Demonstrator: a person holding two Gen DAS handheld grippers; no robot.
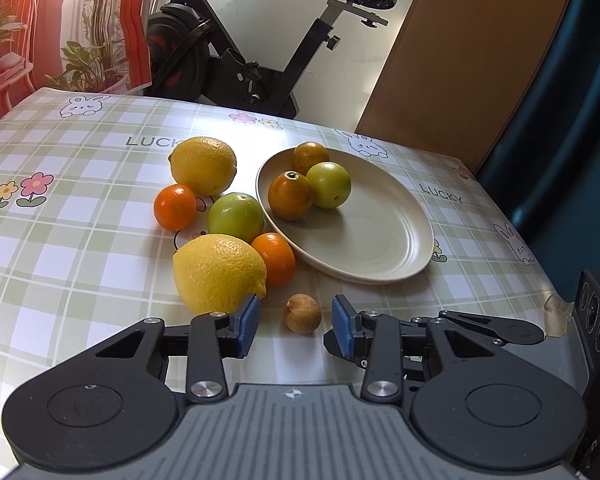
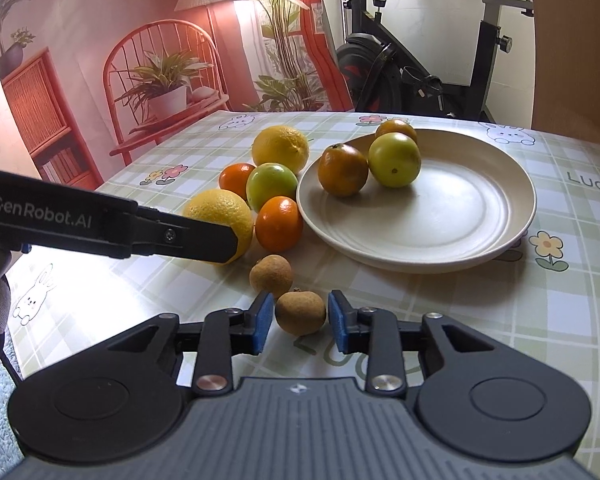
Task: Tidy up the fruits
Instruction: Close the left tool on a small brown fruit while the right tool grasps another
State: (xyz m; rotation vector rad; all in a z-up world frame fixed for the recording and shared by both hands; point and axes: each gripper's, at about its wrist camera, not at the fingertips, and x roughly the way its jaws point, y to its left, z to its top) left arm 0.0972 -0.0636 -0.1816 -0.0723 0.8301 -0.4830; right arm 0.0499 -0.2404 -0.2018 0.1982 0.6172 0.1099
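Observation:
A cream plate (image 1: 380, 236) (image 2: 460, 216) holds three small fruits, one green (image 1: 329, 185) (image 2: 394, 160) and two brown-orange. Left of it lie two lemons (image 1: 217, 271) (image 2: 280, 148), two small oranges (image 1: 275, 258) (image 2: 279, 223) and a green fruit (image 1: 236, 217) (image 2: 271, 185). My left gripper (image 1: 296, 318) is open with a small brown fruit (image 1: 303, 313) between its pads, apart from both. My right gripper (image 2: 300, 318) is open around a second small brown fruit (image 2: 300, 312), pads close to its sides. Another brown fruit (image 2: 271, 276) lies just beyond it.
The table has a green checked cloth (image 1: 80, 248) with bunny and flower prints. An exercise bike (image 1: 236, 52) stands beyond the far edge. The left gripper's arm (image 2: 100, 224) crosses the right wrist view from the left, over the near lemon.

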